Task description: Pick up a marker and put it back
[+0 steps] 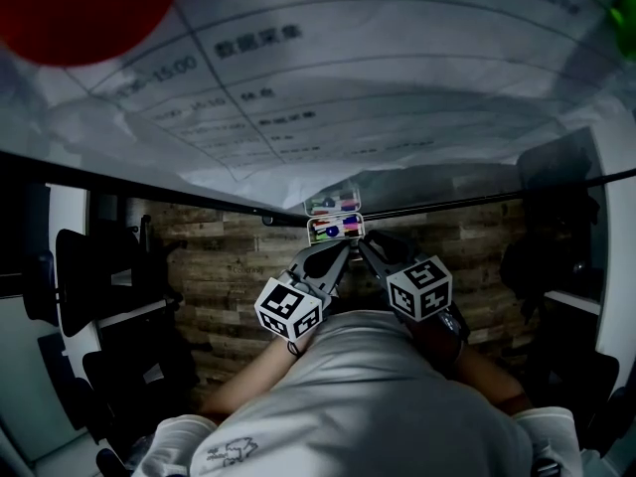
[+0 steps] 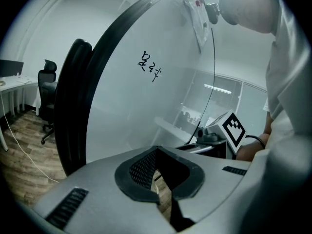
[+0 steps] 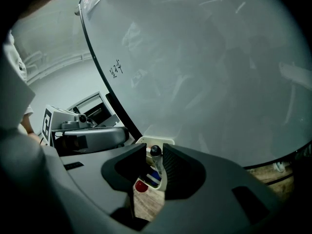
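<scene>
A white marker holder with several coloured markers hangs at the whiteboard's lower edge. Both grippers reach toward it side by side. My right gripper is shut on a black-capped marker, which stands between its jaws just over the holder; a red cap and a blue one show below. In the head view the right gripper nearly touches the holder. My left gripper is shut with nothing in it, and its tip sits just left of the right one.
The whiteboard carries a drawn timetable and fills the space ahead, with a black frame along its edge. Office chairs stand to the left on the wooden floor. A blurred red round shape sits top left.
</scene>
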{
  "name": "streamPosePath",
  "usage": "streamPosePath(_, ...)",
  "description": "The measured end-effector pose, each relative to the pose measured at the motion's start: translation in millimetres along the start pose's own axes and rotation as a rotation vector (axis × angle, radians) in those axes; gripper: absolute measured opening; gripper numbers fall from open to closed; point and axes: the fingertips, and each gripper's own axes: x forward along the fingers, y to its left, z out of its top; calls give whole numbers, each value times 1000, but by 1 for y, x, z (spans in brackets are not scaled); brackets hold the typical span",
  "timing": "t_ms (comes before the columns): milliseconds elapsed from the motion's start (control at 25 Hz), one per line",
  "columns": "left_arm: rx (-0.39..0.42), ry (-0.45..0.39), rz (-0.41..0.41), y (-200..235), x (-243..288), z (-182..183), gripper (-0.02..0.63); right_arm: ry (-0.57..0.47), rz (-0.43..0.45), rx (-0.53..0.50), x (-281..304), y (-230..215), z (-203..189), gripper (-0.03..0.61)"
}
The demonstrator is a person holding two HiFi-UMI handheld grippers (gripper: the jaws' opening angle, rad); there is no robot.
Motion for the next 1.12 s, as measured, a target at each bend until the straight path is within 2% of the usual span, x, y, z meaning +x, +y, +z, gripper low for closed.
streamPosePath(120, 0, 0, 2, 0, -1, 0, 6, 11, -6, 0, 1, 0, -2, 84)
streamPosePath(680, 11, -27, 11, -3, -11, 4, 6, -35, -28, -48, -11, 8, 11, 75)
streamPosePath(1120, 77, -120, 14, -13, -33, 38, 6, -136, -19, -146, -36, 34, 46, 74)
